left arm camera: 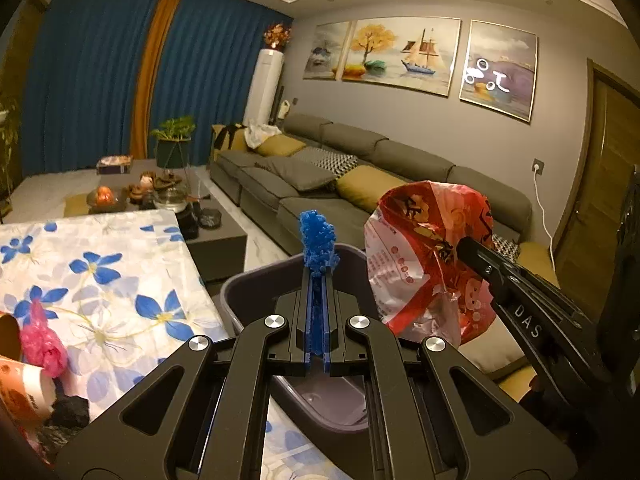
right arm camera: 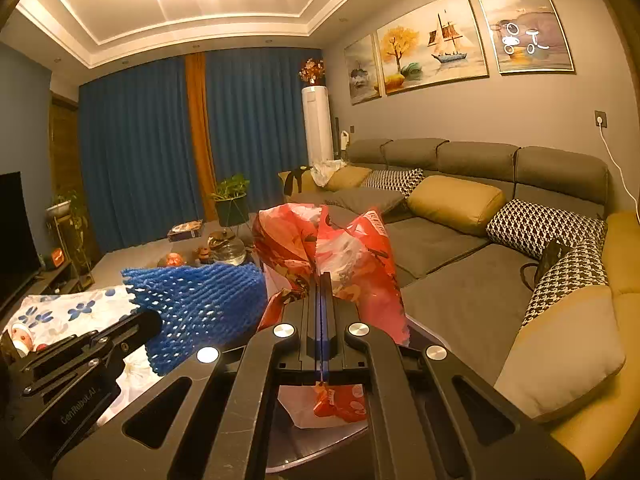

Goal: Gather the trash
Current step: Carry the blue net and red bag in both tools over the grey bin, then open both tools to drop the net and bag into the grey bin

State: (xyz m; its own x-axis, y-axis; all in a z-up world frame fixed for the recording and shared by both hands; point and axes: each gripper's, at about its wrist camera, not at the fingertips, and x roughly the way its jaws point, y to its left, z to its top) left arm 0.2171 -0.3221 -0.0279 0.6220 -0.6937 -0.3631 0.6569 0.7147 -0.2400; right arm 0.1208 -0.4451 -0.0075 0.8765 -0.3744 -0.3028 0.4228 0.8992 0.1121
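Dark plastic bin's (left arm camera: 248, 292) floor mostly behind gripper frame; orange paper cup (left arm camera: 16, 380) cut by left edge.

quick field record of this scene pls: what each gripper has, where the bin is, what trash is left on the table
left gripper: shut on blue foam net, held over the bin
right gripper: shut on red snack bag, beside the net
bin: dark tub at the table edge, below both grippers
table: floral cloth
trash left on table: pink foam net, paper cup, something black
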